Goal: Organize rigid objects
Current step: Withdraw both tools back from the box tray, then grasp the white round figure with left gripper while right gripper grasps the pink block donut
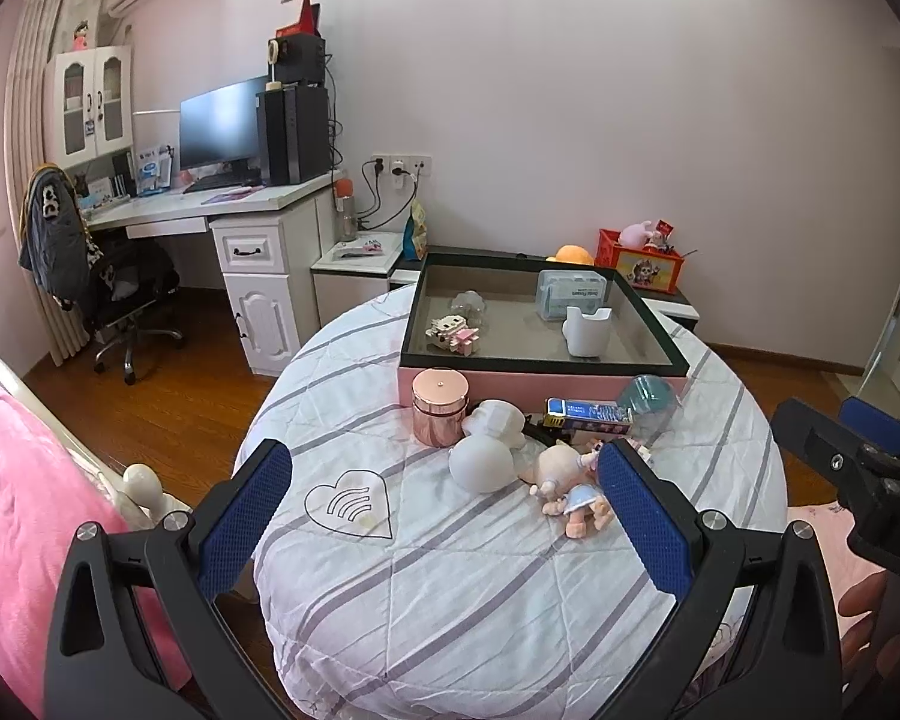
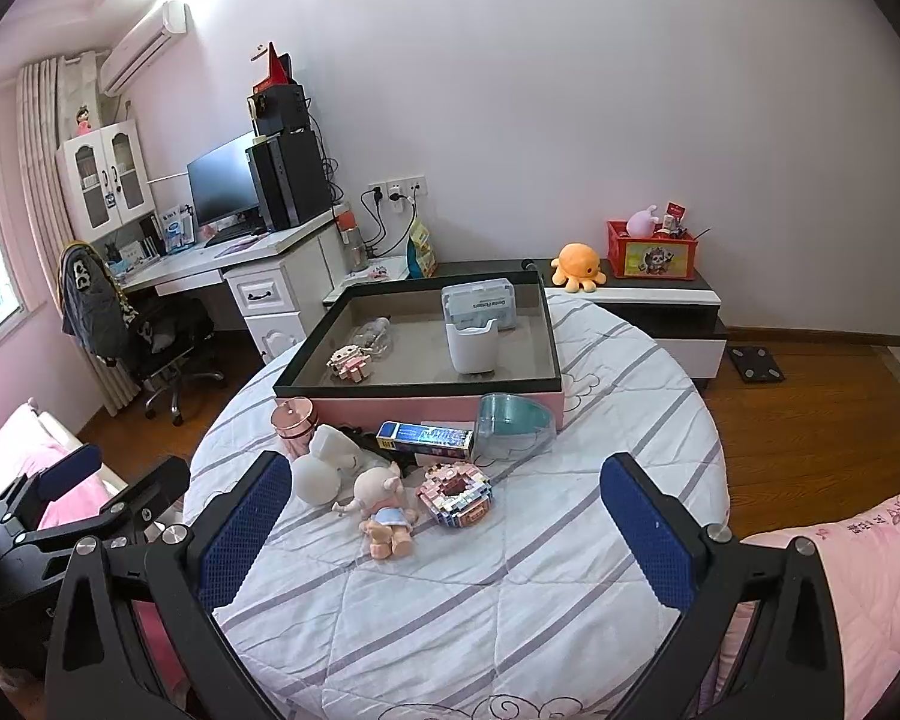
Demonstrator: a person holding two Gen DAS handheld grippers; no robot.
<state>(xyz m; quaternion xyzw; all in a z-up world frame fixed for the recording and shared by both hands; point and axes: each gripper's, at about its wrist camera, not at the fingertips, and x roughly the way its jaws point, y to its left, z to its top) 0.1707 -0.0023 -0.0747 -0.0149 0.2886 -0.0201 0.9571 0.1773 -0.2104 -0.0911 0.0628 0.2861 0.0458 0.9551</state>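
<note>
**Both grippers wide open over a toy-covered round table**

Both tools hang above the round table with the white, grey-striped quilted cover (image 2: 510, 570). The left gripper (image 1: 444, 516) has its blue-padded fingers spread wide with nothing between them, and same deal for the right gripper (image 2: 444, 525), gaping and empty.

At the far side of the table sits the big shallow pink box with the black rim (image 2: 426, 405). Inside it: a white plastic cup-shaped holder (image 2: 473, 349), upright, a clear plastic floss-pick box (image 2: 480, 303) just behind it, a little pink-and-white brick-built figure (image 2: 348, 363), and a clear plastic item (image 2: 373, 333) that's too hard to make out.

In front of the box, loose on the cover: a rose-gold lidded metal canister (image 2: 294, 423), a white plaster duck-like figure (image 2: 324, 468), a blue rectangular carton (image 2: 426, 441), a teal clear-domed plastic piece (image 2: 513, 423) touching the box's front wall, a small pale doll in blue pants (image 2: 384, 510) lying down, and a pink brick-built ring-shaped model (image 2: 456, 498) beside the doll.
</note>
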